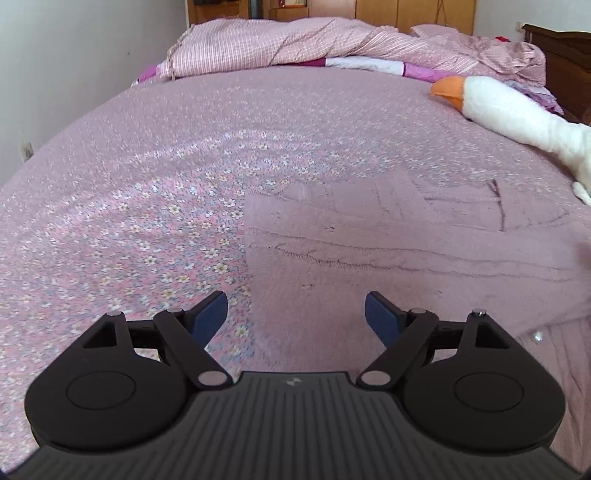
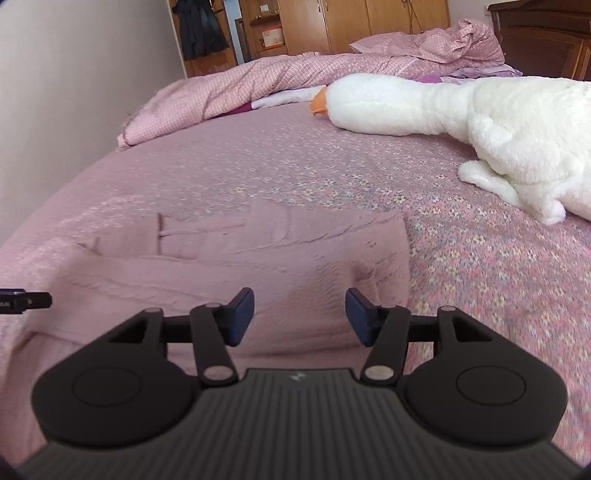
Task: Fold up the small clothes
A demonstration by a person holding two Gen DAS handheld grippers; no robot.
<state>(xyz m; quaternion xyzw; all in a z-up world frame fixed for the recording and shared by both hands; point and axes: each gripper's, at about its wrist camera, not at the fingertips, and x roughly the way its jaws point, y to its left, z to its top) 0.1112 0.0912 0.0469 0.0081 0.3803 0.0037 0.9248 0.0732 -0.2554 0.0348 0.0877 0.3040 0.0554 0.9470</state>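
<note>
Left wrist view: the left gripper hangs low over a bed, its two blue-padded fingers spread wide apart and holding nothing. Beneath and ahead of it lies a pink garment, spread flat on the flowered pink bedspread. The garment's straight left edge runs just ahead of the left finger, and the cloth stretches away to the right edge of the picture. Dark stitched seams cross it. Farther back on the right lies a white plush goose with an orange beak, well apart from the garment. A rumpled pink checked quilt is heaped along the far end of the bed.

Right wrist view: the right gripper also hovers above the pink garment, its fingers open with empty space between them. Here the garment's right edge ends just beside the right finger, with bedspread beyond. The tip of the left gripper pokes in at the left edge. The goose fills the upper right, and wooden wardrobes stand behind the bed.
</note>
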